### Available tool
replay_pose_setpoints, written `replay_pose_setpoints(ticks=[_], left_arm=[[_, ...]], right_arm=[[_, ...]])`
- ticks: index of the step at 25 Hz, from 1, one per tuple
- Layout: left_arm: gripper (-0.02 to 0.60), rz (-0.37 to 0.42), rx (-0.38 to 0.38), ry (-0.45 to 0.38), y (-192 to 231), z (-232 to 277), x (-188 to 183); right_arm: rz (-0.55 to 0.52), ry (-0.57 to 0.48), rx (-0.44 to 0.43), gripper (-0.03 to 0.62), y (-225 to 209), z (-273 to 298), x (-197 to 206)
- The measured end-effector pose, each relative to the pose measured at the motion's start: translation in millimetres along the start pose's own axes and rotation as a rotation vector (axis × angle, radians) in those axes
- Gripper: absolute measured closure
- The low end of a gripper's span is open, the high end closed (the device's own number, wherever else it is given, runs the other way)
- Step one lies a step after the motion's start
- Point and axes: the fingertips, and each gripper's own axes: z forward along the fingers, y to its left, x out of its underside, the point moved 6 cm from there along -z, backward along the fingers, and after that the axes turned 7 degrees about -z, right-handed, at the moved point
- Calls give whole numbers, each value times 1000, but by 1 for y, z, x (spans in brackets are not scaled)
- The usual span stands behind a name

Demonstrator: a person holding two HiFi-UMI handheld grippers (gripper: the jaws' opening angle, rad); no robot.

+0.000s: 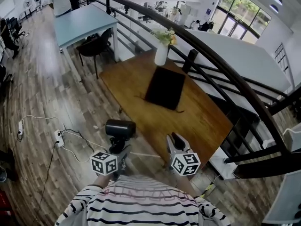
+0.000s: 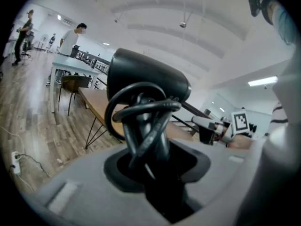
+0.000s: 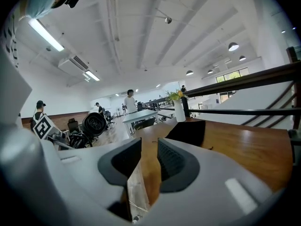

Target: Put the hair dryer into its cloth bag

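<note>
A black hair dryer (image 1: 120, 128) with its cord wound round the handle is upright in my left gripper (image 1: 119, 146), just off the near left corner of the wooden table (image 1: 207, 119). In the left gripper view the dryer (image 2: 146, 86) fills the middle, and the left gripper (image 2: 155, 161) is shut on its handle and cord. The black cloth bag (image 1: 165, 88) lies flat in the middle of the table, well beyond both grippers. My right gripper (image 1: 175, 139) hovers at the table's near edge; its jaws (image 3: 149, 159) stand a little apart with nothing between them. The bag (image 3: 188, 132) shows ahead of it.
A white vase (image 1: 161, 53) with flowers stands at the table's far end, beyond the bag. A dark railing (image 1: 225, 65) runs along the table's right side. A power strip (image 1: 59, 138) and cables lie on the floor at left. A blue table (image 1: 80, 25) and chair (image 1: 94, 44) stand further back.
</note>
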Motion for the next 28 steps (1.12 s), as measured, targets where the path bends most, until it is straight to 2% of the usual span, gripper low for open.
replay_pose_setpoints(ticks=[3,6,12,16,22,28], left_arm=[[425,6,26,18,55,-11,-46],[425,26,41,51,88,-16,-68],[425,64,75,101,103,-8,-81],[425,73,98,119,122,-2,-96],[425,57,124,148,130,25,-102],[425,46,125,165,119,61,-101]], right_arm=[[4,10,37,497,29,60,-16],[19,4,77,497,42,93,-21],[55,-7,151,497,36,97,-15],[54,22,180,496,40,112,-12],[-40,114,199,491,17,128,-3],[-241,259,186,476,-35,146,10]])
